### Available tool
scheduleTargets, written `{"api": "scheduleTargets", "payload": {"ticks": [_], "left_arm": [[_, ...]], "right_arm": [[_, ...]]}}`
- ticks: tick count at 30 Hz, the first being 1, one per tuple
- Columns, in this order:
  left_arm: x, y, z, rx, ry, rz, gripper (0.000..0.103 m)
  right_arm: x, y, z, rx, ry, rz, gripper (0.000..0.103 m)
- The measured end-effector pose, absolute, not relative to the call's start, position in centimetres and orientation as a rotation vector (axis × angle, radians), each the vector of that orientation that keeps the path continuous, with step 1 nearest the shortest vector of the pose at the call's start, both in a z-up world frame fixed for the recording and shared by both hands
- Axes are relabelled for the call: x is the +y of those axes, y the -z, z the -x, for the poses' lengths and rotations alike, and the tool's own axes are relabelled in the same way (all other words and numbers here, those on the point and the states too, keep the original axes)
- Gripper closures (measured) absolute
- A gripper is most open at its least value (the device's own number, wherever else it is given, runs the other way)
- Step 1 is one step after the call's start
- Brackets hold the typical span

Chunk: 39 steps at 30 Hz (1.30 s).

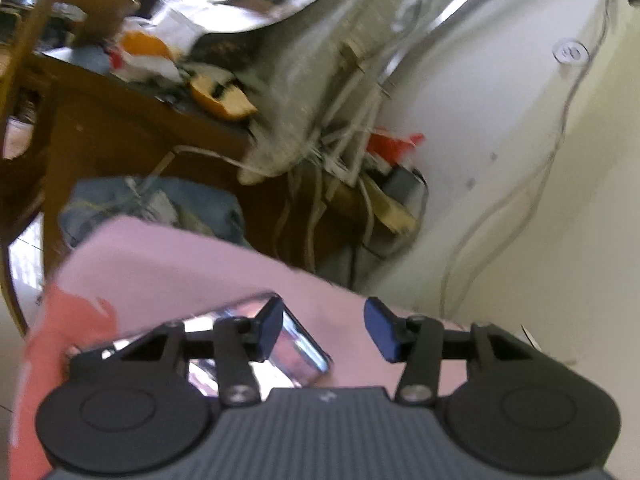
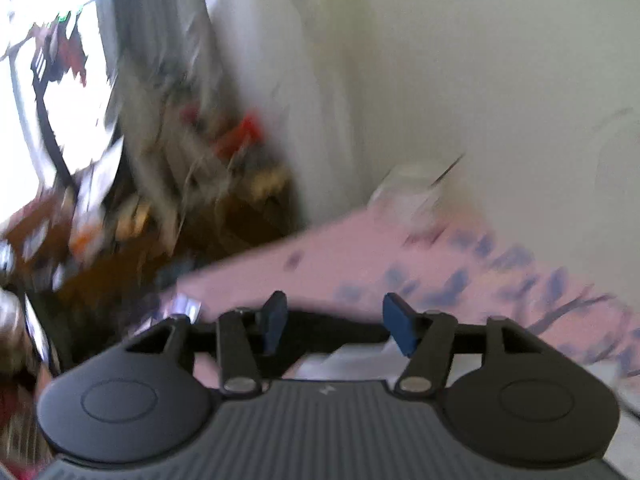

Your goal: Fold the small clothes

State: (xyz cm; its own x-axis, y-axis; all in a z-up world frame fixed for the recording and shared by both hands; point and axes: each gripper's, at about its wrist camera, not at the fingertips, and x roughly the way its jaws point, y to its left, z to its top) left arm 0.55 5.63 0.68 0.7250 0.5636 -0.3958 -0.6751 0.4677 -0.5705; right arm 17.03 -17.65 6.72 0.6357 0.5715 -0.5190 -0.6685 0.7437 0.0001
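Pink cloth (image 1: 168, 276) spread low in front of both tools, with an orange-red patch on its left edge. Blue marks on the cloth's right part in the right view (image 2: 472, 276). Left tool (image 1: 322, 330) just over the cloth, blue pads apart, nothing pinched. Right tool (image 2: 340, 322) also over the cloth, pads apart, nothing pinched; too blurry to say if touching. Shiny flat thing (image 1: 296, 344) by the left tool's left pad, on the cloth. Behind the cloth: brown wood shelf (image 1: 120, 128), blue clothes (image 1: 160, 204), white cables (image 1: 344, 128), pale wall (image 1: 560, 200).
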Motion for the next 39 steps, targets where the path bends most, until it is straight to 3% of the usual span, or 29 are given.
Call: {"api": "scheduleTargets", "payload": {"ticks": [7, 12, 15, 16, 17, 18, 19, 28, 33, 36, 37, 38, 39], "left_arm": [[6.5, -0.8, 0.4, 0.112, -0.785, 0.806, 0.057], [6.8, -0.9, 1.1, 0.075, -0.771, 0.836, 0.055], [7.0, -0.8, 1.0, 0.084, -0.754, 0.85, 0.053], [7.0, -0.7, 0.9, 0.092, -0.749, 0.852, 0.053], [7.0, -0.6, 0.8, 0.099, -0.747, 0.854, 0.053], [7.0, -0.6, 0.7, 0.104, -0.747, 0.853, 0.053], [7.0, -0.6, 0.7, 0.106, -0.751, 0.849, 0.053], [6.4, -0.7, -0.1, 0.149, -0.747, 0.78, 0.05], [4.8, -1.2, -1.6, 0.188, -0.713, 0.668, 0.045], [3.2, -1.6, -2.9, 0.217, -0.653, 0.57, 0.045], [2.6, -1.7, -3.4, 0.229, -0.621, 0.537, 0.045], [1.7, -1.9, -4.0, 0.247, -0.58, 0.494, 0.045], [0.8, -2.0, -4.7, 0.266, -0.541, 0.455, 0.045]], "right_arm": [[-8.8, -1.4, -17.1, 0.527, -0.825, 0.478, 0.05], [-5.3, 0.3, -17.0, 0.548, -0.935, 0.538, 0.04], [-4.4, 2.7, -18.6, 0.615, -0.896, 0.527, 0.045], [-4.5, 3.0, -18.6, 0.573, -0.898, 0.517, 0.053], [-4.4, 2.9, -18.6, 0.548, -0.883, 0.512, 0.076], [-4.4, 2.5, -19.1, 0.559, -0.849, 0.469, 0.092], [-4.5, 1.7, -19.8, 0.587, -0.832, 0.405, 0.095], [-18.5, -11.5, -18.4, 0.505, -0.969, -0.192, 0.095], [-32.0, -13.0, -15.2, 0.411, -0.796, -0.333, 0.094], [-40.0, -9.3, -13.8, 0.423, -0.587, -0.404, 0.083], [-42.2, -7.7, -13.1, 0.443, -0.469, -0.359, 0.06], [-44.2, -5.8, -12.4, 0.46, -0.316, -0.312, 0.029], [-46.0, -3.9, -11.6, 0.476, -0.182, -0.272, 0.024]]}}
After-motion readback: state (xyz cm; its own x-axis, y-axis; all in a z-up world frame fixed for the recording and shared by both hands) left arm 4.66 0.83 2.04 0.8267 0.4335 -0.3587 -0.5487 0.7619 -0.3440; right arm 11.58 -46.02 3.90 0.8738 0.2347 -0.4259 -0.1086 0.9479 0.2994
